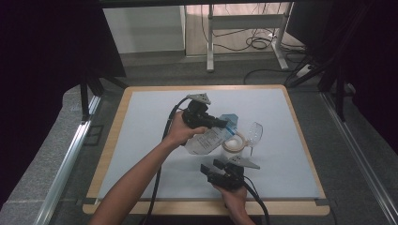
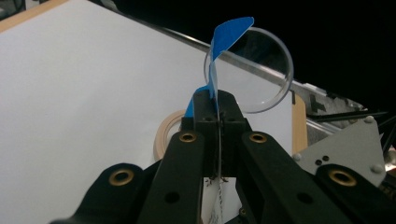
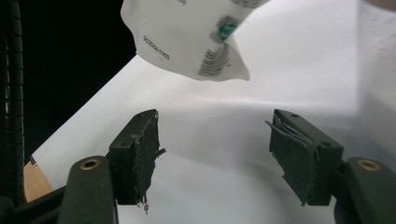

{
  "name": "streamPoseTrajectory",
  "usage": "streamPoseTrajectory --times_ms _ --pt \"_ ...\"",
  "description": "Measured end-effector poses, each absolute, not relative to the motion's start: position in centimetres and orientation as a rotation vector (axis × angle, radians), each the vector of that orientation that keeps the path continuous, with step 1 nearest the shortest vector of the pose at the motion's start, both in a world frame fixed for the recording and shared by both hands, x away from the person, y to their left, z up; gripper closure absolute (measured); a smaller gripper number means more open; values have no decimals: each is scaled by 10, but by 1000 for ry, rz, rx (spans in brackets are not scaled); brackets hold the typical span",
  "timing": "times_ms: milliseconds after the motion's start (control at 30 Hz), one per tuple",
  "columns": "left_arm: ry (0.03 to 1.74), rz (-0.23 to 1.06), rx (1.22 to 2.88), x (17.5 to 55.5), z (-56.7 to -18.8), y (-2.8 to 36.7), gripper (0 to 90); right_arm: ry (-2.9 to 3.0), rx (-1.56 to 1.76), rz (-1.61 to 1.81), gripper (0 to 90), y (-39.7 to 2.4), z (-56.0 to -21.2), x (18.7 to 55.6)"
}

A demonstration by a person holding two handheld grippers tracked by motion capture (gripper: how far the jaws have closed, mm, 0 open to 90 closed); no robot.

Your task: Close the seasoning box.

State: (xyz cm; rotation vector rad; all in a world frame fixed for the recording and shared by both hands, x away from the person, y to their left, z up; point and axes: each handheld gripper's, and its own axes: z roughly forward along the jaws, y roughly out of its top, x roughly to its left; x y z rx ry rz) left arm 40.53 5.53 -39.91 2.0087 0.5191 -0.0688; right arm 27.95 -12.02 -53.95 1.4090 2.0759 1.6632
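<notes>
The white mat [image 1: 155,140] covers most of the table. The left gripper [image 1: 220,123] is pinched tight on the printed plastic pouch [image 1: 206,140] by its blue edge. A tape roll [image 1: 233,142] and a clear glass [image 1: 254,133] sit just past its jaws. The right gripper [image 1: 213,168] is spread wide with nothing between its jaws, below the pouch.

White pouch [image 1: 209,139] blue-topped, printed dark, perhaps green; tape roll [image 1: 233,142] beige.

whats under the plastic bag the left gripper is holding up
The plastic bag, clamped at its blue top by the left gripper, hangs over the white mat. A tape roll sits beside its lower edge, a wine glass just past it. The mat directly beneath the bag is covered.
</notes>
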Motion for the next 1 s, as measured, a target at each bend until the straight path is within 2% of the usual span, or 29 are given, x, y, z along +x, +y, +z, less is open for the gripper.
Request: streamPoseTrajectory --times_ms 467,1000 --pt "593 5 1873 397 -403 98 893 2007 1314 1728 332 -159 -529 264" --pt "774 178 1704 394 -418 177 893 1925 1296 1720 361 -199 -529 253"
